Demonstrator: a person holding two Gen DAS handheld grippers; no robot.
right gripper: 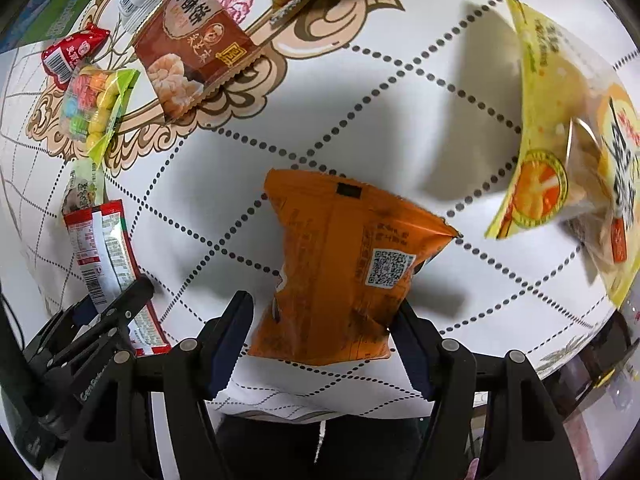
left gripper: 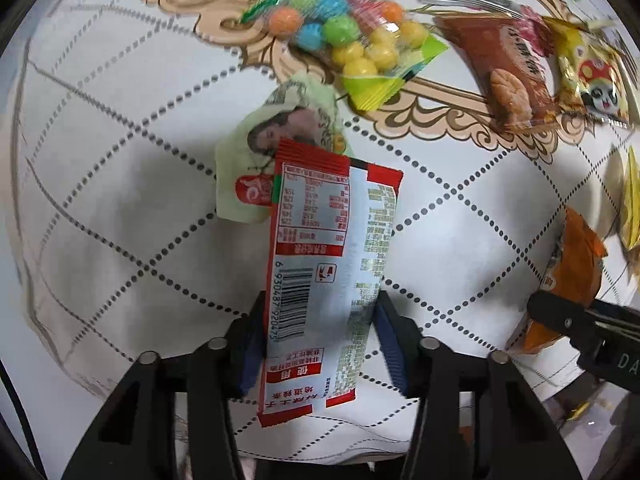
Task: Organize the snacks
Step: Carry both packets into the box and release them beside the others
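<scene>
my left gripper (left gripper: 318,334) is clamped on a red and silver snack packet (left gripper: 328,264), barcode side up, its blue pads pressing the packet's two long edges; the packet sticks out ahead of my fingers over the white quilted tablecloth (left gripper: 120,208). just past its far end lies a pale green packet (left gripper: 276,152), partly under it in the view. further ahead sits a clear bag of coloured candy balls (left gripper: 348,40), and ahead to the right a brown biscuit packet (left gripper: 504,80) beside a yellow packet with a cartoon face (left gripper: 592,76).

my right gripper (right gripper: 324,326) pinches an orange bag (right gripper: 344,264) at its lower part, qr code facing the camera, the bag crumpled between the pads and standing up ahead of the fingers. to the right of it a large yellow bag (right gripper: 560,128) lies near the cloth's edge. far left of my right tool i see the left one with its red packet.
</scene>
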